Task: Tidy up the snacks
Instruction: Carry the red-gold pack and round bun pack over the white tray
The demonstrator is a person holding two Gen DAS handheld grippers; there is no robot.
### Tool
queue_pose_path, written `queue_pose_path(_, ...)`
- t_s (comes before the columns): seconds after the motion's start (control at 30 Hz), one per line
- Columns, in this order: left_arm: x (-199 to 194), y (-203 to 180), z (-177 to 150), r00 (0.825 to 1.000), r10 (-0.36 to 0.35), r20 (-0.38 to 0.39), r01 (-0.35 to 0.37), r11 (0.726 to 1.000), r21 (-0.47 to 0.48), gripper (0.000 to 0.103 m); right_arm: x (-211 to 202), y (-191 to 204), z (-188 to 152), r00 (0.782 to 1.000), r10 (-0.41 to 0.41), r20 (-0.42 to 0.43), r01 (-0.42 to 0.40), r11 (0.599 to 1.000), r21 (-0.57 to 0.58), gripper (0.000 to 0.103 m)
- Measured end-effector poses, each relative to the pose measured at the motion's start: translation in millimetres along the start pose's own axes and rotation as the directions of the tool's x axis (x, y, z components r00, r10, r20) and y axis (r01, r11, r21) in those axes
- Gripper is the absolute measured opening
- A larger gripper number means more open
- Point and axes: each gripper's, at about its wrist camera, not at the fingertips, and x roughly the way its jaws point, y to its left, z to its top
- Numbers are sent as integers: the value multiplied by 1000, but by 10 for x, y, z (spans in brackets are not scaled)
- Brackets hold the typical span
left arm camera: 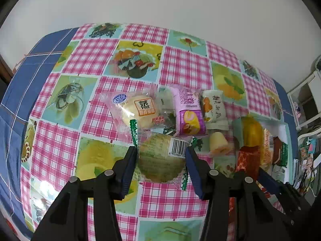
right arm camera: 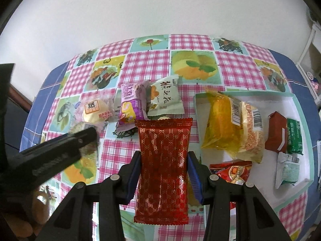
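My left gripper [left arm camera: 161, 152] pinches a round cake in clear wrap [left arm camera: 160, 160], held above the checked tablecloth [left arm camera: 184, 68], with the loose snack pile [left arm camera: 160, 110] lying at twelve o'clock from it. My right gripper [right arm camera: 164, 158] is clamped on a red patterned packet [right arm camera: 163, 170], pads pressing both long edges. The white tray [right arm camera: 297, 100], already holding several snacks, sits at two o'clock from that packet.
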Motion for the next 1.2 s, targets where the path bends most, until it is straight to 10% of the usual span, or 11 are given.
queue_pose_path(1.2, 100, -2174, -532, 990, -136, -22, 135, 925, 354, 51, -503, -2074, -161, 972, -225, 70, 188, 921, 342, 48)
